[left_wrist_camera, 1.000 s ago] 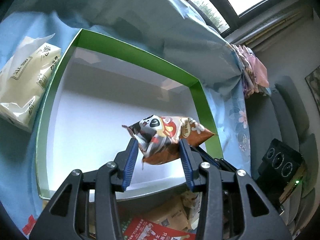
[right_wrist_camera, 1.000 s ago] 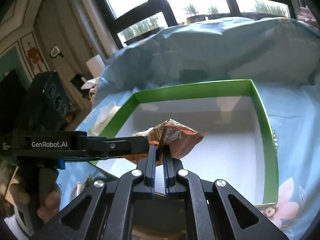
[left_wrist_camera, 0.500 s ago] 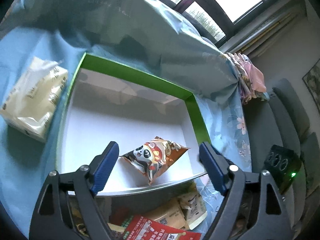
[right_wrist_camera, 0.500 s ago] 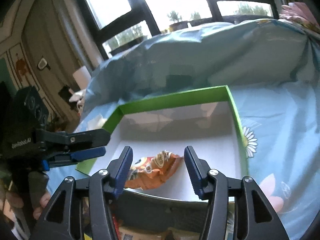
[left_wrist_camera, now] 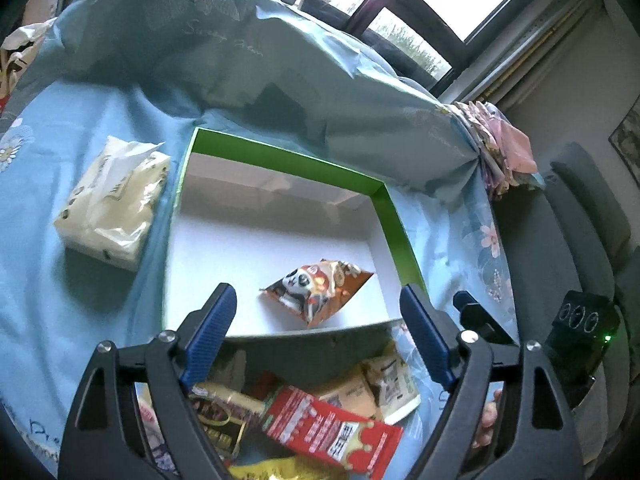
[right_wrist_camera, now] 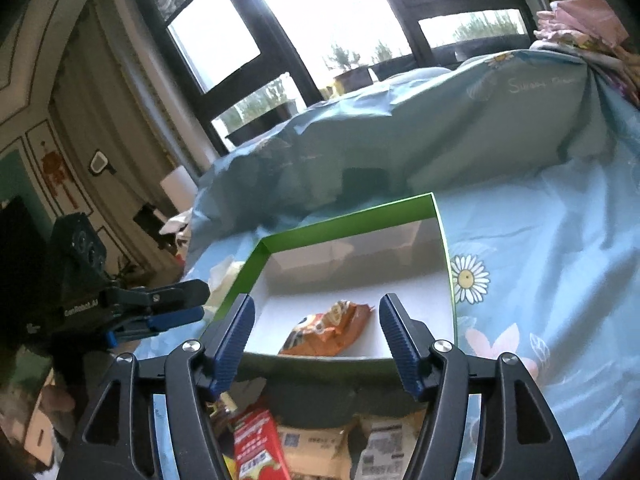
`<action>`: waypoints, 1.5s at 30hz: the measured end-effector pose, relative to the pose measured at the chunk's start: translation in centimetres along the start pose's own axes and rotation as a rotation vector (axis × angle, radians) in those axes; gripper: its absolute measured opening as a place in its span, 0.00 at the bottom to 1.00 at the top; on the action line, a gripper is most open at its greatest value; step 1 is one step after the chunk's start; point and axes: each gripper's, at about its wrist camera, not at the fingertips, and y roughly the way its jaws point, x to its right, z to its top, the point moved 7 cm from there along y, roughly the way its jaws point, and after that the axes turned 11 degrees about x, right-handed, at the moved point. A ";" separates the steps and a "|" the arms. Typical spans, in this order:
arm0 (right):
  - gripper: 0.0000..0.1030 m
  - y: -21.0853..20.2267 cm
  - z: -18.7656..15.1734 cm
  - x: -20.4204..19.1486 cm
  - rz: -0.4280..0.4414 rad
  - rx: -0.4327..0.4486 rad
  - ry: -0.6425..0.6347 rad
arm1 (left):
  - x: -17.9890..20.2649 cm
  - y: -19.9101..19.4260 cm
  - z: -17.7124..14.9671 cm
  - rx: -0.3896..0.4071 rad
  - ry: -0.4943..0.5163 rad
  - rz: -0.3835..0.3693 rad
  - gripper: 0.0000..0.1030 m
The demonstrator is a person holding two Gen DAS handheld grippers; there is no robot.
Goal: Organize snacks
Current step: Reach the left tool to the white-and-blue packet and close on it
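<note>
Since a second earlier, when both my jaws pinched the panda snack bag above the green-rimmed box, I had let it go and drawn both grippers back and upward; the bag now lay free on the white floor of the box, toward its near right part, touching neither gripper; my left gripper stood with jaws wide and nothing between them; my right gripper was opening its jaws, likewise with nothing between them, the bag seen beyond the fingertips inside the box. Beneath both grippers, on my side of the box's near wall, waited the pile of unsorted snacks: a red carton, beige packets beside it to the right, and a gold-printed pack to its left. The next pick, I judged, turned on this: the pile lay below and nearer to me than the jaws, so either hand had to tip down and come back toward me rather than reach forward; the red carton's long axis ran slantwise from upper left to lower right in the left view, roughly centred under the left gripper, so that hand seemed the nearer; a tissue pack lay on the blue bedsheet left of the box, well clear.
</note>
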 end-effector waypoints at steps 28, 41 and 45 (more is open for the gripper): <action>0.64 -0.7 -14.8 -12.8 0.327 -0.324 -0.095 | -11.8 -5.7 -5.5 -0.057 -0.067 0.211 0.99; 0.63 1.5 -18.7 -16.2 0.340 -0.439 -0.095 | -13.8 -4.4 -6.8 -0.099 -0.055 0.124 0.99; 0.63 2.8 -19.7 -16.1 0.236 -0.490 -0.139 | -13.4 -4.2 -6.9 -0.103 -0.041 0.083 0.98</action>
